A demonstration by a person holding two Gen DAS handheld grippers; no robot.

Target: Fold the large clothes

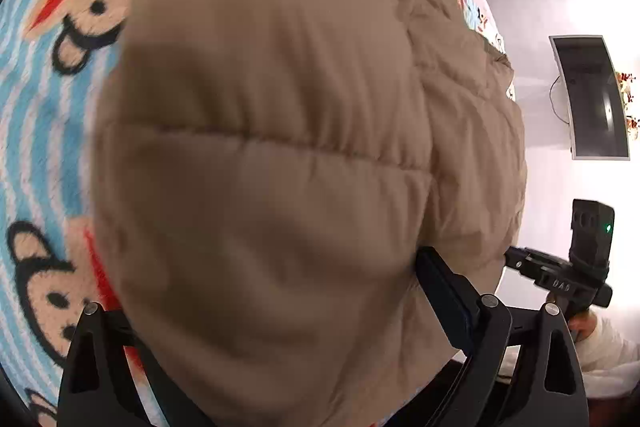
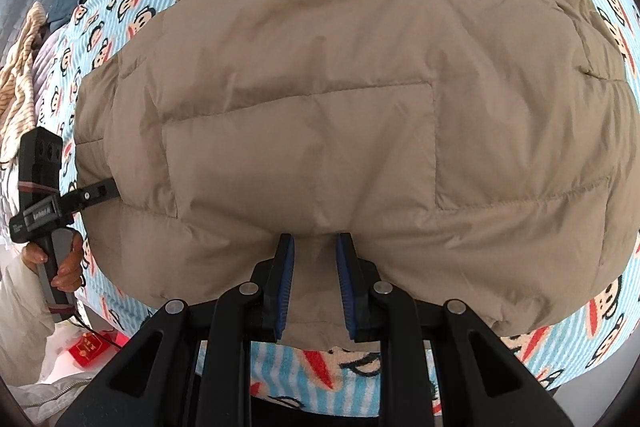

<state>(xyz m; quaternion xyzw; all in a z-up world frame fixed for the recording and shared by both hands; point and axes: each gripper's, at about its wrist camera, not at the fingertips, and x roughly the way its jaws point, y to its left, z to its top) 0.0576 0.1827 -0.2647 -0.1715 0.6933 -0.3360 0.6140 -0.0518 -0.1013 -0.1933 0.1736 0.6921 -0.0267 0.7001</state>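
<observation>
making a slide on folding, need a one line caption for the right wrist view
Right gripper pinches the near hem of a tan puffer jacket spread on a monkey-print blanket.

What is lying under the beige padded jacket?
The beige padded jacket rests on a blue striped blanket with monkey faces, which shows all around it. Whether anything else lies beneath the jacket cannot be seen, since its bulk covers that area.

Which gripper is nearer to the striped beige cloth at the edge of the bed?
Left. The left gripper grips the tan jacket on the side by the striped cloth. The right gripper clamps the jacket's near hem, farther away.
</observation>
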